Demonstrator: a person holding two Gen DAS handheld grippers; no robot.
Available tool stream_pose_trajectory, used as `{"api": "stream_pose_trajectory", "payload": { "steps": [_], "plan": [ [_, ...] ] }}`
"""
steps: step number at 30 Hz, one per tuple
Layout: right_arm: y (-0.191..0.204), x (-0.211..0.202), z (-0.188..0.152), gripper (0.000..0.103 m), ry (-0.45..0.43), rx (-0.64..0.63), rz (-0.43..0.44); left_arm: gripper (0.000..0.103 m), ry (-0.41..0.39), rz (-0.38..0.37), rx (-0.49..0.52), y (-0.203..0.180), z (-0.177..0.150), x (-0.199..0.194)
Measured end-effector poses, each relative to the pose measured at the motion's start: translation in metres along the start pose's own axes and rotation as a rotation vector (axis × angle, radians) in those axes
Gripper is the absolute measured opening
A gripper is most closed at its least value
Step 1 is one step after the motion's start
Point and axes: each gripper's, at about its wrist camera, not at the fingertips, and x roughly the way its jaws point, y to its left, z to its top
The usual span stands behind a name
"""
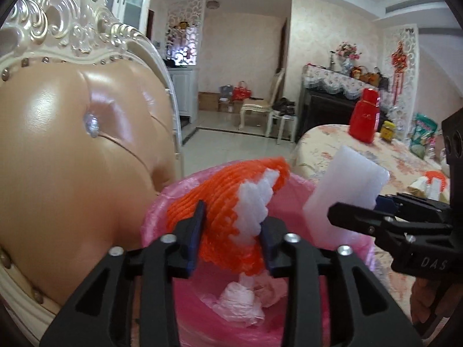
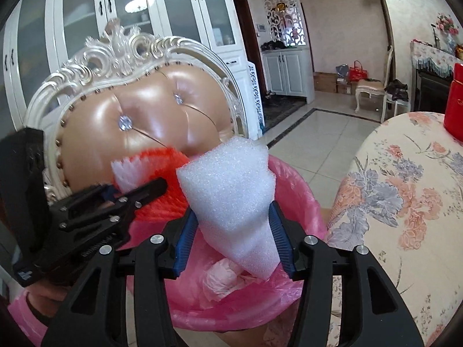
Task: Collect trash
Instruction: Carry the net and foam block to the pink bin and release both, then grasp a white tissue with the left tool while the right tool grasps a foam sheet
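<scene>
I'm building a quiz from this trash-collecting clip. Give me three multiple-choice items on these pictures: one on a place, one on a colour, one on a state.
1. Where are both grippers?
A. Over the pink-lined bin
B. Over the floral table
C. Beside the cabinet

2. What colour is the foam net between the left gripper's fingers?
A. Green and black
B. Orange and white
C. Blue

3. What lies in the bin?
A. Nothing
B. A red bottle
C. Crumpled plastic

Key: 1 A, the left gripper and right gripper hang above the pink-lined bin. 2 B, the foam net is orange with a white band. 3 C, crumpled plastic sits at the bottom.
</scene>
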Motion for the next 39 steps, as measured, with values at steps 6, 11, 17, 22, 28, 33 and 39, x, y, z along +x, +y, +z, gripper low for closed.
{"api": "stream_pose_trajectory", "payload": {
  "steps": [6, 11, 17, 22, 28, 33, 39],
  "plan": [
    [-0.014, -0.016, -0.011, 0.06, -0.015, 0.022, -0.008, 0.071, -0.064, 0.073, -0.002, 0.001, 0.0, -0.018],
    [-0.025, -0.053, -0.027, 0.06, -0.045, 0.025, -0.021, 0.089, -0.112, 0.085, 0.005, -0.002, -0.002, -0.038],
    [-0.046, -0.113, -0.053, 0.07, -0.08, 0.028, -0.134, 0.099, -0.165, 0.031, 0.092, -0.042, -0.009, -0.056],
    [-0.076, -0.162, -0.081, 0.07, -0.097, 0.1, -0.243, 0.099, -0.127, -0.009, 0.182, -0.095, -0.019, -0.049],
    [-0.118, -0.234, -0.122, 0.07, -0.125, 0.175, -0.425, 0.099, -0.077, -0.22, 0.226, -0.173, -0.034, -0.051],
    [-0.167, -0.293, -0.158, 0.07, -0.154, 0.319, -0.57, 0.099, -0.029, -0.362, 0.333, -0.256, -0.044, -0.052],
    [-0.22, -0.337, -0.187, 0.07, -0.14, 0.483, -0.709, 0.099, 0.066, -0.517, 0.357, -0.346, -0.051, -0.043]
  ]
}}
